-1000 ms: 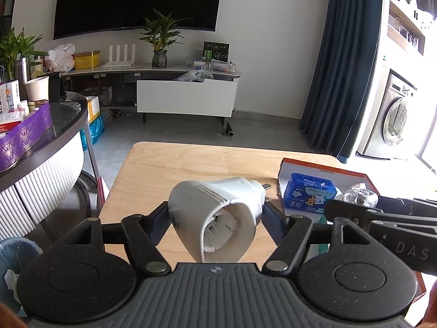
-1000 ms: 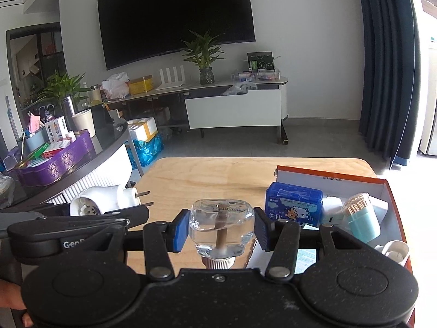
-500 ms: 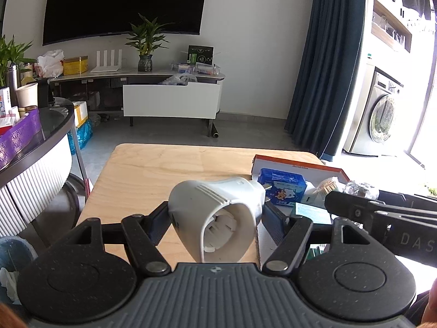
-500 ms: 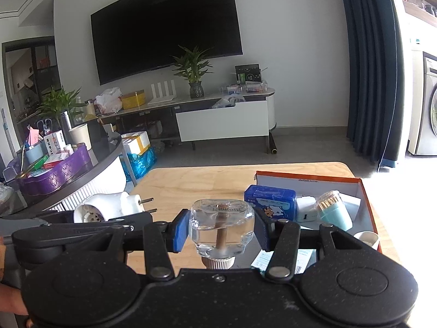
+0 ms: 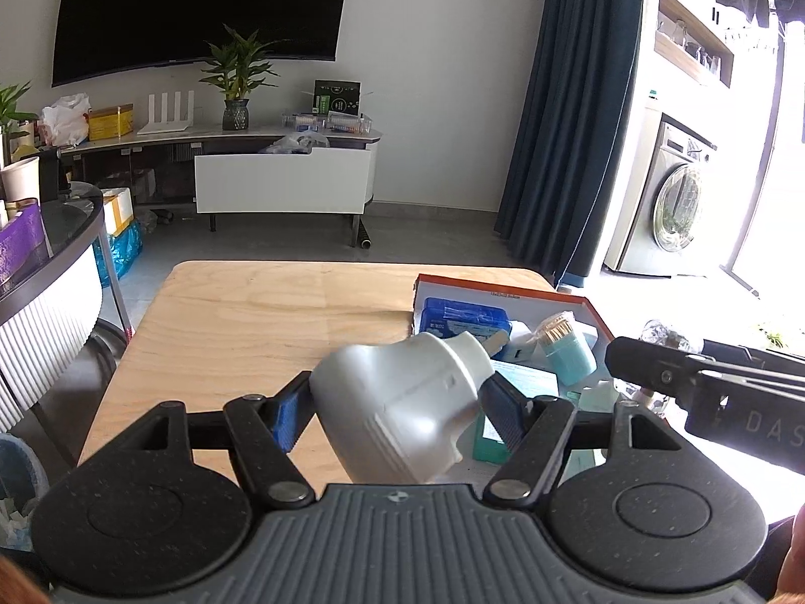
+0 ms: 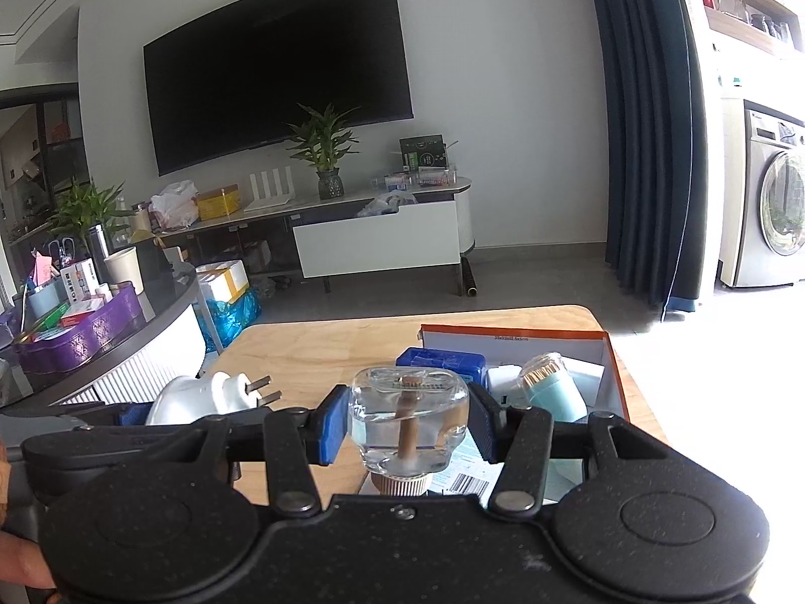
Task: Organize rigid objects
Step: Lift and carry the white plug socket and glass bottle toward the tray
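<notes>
**Plug rolls in the left grip as both hands near the box**

Rolled over since a second ago, the white plug (image 5: 402, 402) now shows its smooth back to the left wrist camera, where its open socket end faced the lens before. The left gripper (image 5: 397, 405) has just been closing slightly, and its blue pads (image 5: 289, 415) sit against the plug's sides, so the plug is clamped. Its two prongs point forward over the wooden table (image 5: 261, 312) (clearest in the right wrist view).

The right gripper (image 6: 407, 425) is clamped on the clear glass bottle (image 6: 408, 415), cap toward the camera, grip unchanged.

Both views have shifted toward the orange-rimmed box (image 5: 503, 286), which shows more of its contents: a blue pack (image 5: 465, 316) and a teal toothpick jar (image 5: 566, 350). Plug and bottle are both held just short of the box.
</notes>
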A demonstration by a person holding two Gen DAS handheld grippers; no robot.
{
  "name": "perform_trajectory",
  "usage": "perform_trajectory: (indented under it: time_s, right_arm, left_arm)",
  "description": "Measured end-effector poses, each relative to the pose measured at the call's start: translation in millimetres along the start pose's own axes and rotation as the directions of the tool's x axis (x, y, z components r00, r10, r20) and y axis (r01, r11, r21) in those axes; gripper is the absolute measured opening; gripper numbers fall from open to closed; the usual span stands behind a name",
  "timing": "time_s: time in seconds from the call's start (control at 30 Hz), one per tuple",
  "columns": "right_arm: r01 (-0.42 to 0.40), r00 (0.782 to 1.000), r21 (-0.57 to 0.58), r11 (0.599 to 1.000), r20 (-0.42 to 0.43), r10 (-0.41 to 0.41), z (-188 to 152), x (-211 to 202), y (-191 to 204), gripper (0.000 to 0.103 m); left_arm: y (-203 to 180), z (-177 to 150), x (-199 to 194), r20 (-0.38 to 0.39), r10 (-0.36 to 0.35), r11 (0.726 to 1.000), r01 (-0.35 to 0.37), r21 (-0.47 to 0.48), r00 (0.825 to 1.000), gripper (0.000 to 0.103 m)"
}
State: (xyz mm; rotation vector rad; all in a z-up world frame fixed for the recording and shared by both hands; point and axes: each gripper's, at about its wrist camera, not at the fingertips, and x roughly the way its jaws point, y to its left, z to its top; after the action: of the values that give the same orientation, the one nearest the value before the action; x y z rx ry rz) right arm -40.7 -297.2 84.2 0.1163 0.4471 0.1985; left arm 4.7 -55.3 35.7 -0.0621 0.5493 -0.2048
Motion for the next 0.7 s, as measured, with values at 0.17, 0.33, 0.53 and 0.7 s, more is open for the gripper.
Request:
perform_trajectory:
  time_s: [0.17, 0.33, 0.53, 0.7]
  right_arm:
    - [0.016, 1.000, 0.013, 1.000, 0.004, -0.016, -3.4, -5.7, -8.5, 0.060]
    - [0.025, 1.000, 0.027, 0.999, 0.007, -0.026, -3.6, -9.3, -14.2, 0.060]
    - [0.037, 0.999, 0.035, 0.999, 0.012, -0.038, -4.4, -13.9, -18.5, 0.060]
    - [0.053, 0.998, 0.044, 0.998, 0.015, -0.053, -5.2, -17.0, -25.2, 0.060]
  left_arm:
    - [-6.5, -0.8, 3.1, -0.015, -0.015, 1.000, 0.016, 0.018, 1.000, 0.068]
    - [-9.8, -2.3, 3.4, -0.017, -0.027, 0.999, 0.027, 0.029, 0.999, 0.068]
    - [-14.3, -2.0, 3.7, -0.015, -0.036, 0.999, 0.036, 0.035, 0.999, 0.068]
    - [-17.9, -0.9, 4.7, -0.016, -0.049, 0.998, 0.050, 0.044, 0.999, 0.068]
